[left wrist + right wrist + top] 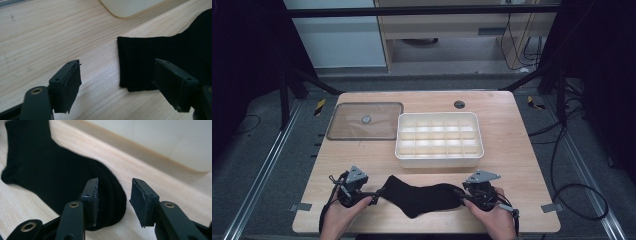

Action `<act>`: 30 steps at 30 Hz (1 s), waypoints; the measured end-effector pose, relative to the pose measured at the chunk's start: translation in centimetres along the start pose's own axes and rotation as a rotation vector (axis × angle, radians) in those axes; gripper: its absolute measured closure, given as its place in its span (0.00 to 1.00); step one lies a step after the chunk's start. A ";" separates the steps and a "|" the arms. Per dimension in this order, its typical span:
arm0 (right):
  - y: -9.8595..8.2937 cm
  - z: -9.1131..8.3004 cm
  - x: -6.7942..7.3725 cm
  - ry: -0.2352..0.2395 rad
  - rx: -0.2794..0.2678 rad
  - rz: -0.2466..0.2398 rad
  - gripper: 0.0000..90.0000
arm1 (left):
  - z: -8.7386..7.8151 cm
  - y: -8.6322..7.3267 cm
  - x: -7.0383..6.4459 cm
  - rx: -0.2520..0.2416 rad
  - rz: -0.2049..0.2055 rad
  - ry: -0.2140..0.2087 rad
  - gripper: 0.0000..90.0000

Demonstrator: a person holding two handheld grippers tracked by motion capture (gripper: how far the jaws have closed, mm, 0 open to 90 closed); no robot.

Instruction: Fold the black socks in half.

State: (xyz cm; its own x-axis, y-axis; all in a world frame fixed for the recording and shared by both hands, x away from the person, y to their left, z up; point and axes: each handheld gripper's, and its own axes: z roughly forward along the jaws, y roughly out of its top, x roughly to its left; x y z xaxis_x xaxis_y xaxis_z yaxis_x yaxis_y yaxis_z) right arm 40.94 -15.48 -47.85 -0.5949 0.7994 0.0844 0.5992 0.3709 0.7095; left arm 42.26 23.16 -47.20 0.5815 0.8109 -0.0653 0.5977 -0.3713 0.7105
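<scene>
— Where held low at the near left of the tabletop [512, 150]: left claw [371, 196], jaws spread wide, nothing between them. Gripped by a hand [343, 214] from the near edge.

— And in the left gripper view?

— Same left claw [117, 82], one jaw over bare wood, the other over the ribbed cuff end of the black sock [160, 60]. Not pinching it; cannot tell whether that jaw touches the cloth.

— Further right?

— Black sock [422, 196] lying flat along the near edge, cuff toward the left, toe toward the right, heel bulging toward the near side. Just behind it, a white compartment tray [439, 159], with a clear lid [347, 129] flat beside the tray on its left.

— Far right?

— Right claw [460, 196] at the toe end, held by the other hand [493, 217]. In the right gripper view, right claw [113, 202] parted moderately, left jaw over the rounded toe of the sock [50, 175], right jaw over bare wood. Toe edge in the gap, not clamped. White tray wall [155, 142] beyond.
</scene>
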 end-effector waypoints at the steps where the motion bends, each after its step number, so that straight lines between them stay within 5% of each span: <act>1: -0.1 0.2 -0.1 -0.001 0.008 -0.003 0.65 | 0.0 0.1 -0.1 0.003 0.004 0.000 0.27; 7: -0.3 1.1 -0.3 0.001 0.075 0.000 0.71 | 0.1 0.5 -0.7 0.025 0.010 0.002 0.36; 10: -0.3 1.1 -0.1 0.026 0.086 -0.008 0.88 | 0.2 1.0 -1.0 0.047 0.026 -0.003 0.43; 12: -0.3 1.0 0.0 0.030 0.084 -0.011 0.91 | 0.4 1.5 -1.1 0.073 0.033 -0.006 0.46; 20: -0.4 1.0 0.1 0.033 0.079 -0.014 0.90 | 2.0 2.8 -0.8 0.207 0.075 -0.005 0.53; 30: -0.5 0.9 0.2 0.039 0.078 -0.022 0.90 | 2.8 2.7 -1.1 0.277 0.100 -0.030 0.62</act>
State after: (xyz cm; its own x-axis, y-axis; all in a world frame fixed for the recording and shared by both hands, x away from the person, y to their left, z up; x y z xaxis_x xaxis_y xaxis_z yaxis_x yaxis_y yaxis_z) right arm 40.97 -15.09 -48.79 -0.6278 0.7722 0.0976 0.6248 0.4252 0.6548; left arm 44.84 19.99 -47.17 0.6584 0.7521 -0.0281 0.6623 -0.5612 0.4964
